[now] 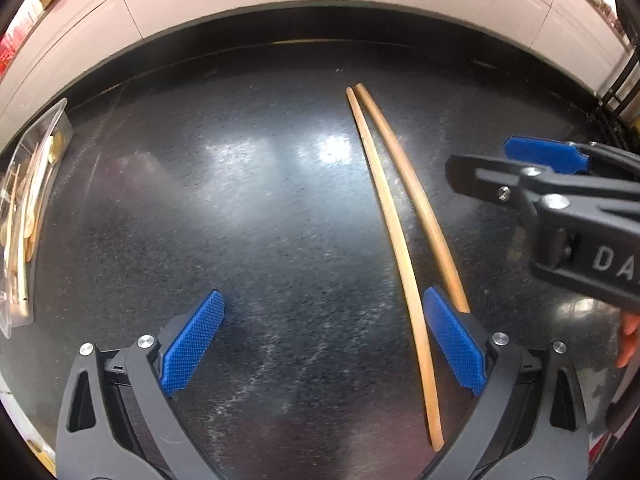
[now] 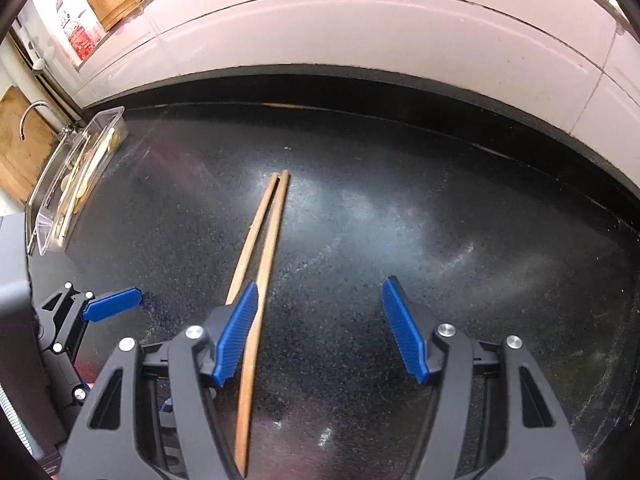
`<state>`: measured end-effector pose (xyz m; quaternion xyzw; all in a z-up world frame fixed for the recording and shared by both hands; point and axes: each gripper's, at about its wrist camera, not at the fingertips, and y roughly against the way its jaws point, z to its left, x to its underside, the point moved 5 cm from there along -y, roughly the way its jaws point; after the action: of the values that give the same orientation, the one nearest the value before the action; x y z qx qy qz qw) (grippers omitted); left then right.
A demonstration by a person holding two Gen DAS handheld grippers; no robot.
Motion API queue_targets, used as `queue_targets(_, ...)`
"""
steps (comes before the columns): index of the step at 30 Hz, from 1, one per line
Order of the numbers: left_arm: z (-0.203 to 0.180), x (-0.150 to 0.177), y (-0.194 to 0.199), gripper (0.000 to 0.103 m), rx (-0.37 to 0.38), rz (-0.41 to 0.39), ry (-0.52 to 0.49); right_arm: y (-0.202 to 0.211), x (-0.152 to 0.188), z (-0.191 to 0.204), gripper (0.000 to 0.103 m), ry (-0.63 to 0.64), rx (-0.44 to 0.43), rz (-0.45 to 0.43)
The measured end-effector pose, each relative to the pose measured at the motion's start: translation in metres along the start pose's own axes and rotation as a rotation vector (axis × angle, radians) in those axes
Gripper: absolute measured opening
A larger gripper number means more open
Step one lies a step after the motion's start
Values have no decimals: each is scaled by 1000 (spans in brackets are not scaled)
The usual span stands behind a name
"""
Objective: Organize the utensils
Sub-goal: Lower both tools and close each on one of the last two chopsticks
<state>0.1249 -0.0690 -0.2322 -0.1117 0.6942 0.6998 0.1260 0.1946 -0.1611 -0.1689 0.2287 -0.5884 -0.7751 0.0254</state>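
Observation:
Two wooden chopsticks (image 1: 383, 196) (image 2: 273, 232) lie side by side on the black counter (image 1: 240, 208), tips together at the far end. My left gripper (image 1: 324, 336) stands open over their near ends; one stick runs just inside its right pad, the other passes under that finger. My right gripper (image 2: 320, 300) is open too, with one stick just inside its left pad and no pad pressing it. In the left wrist view the right gripper (image 1: 486, 152) comes in from the right, beside the sticks. One blue left pad (image 2: 112, 302) shows at the right wrist view's lower left.
A clear plastic tray (image 1: 52, 114) (image 2: 100, 114) holding several wooden utensils sits at the counter's far left. Behind it are a faucet (image 2: 30, 114) and a wooden board (image 2: 12, 152). A tiled wall (image 2: 360, 32) bounds the counter at the back. A fingertip (image 1: 628, 340) shows at right.

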Motion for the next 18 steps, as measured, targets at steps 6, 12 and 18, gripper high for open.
queue_targets(6,6,3,1,97,-3,-5,-3,-12,8,15,63,41,26,55)
queue_targets(12,12,2,4,97,3,-23,-22,-15,8,14,54,48,69,58)
queue_targets(18,15,1,5,97,-2,-17,-19,-17,6,22,43,44,47,60)
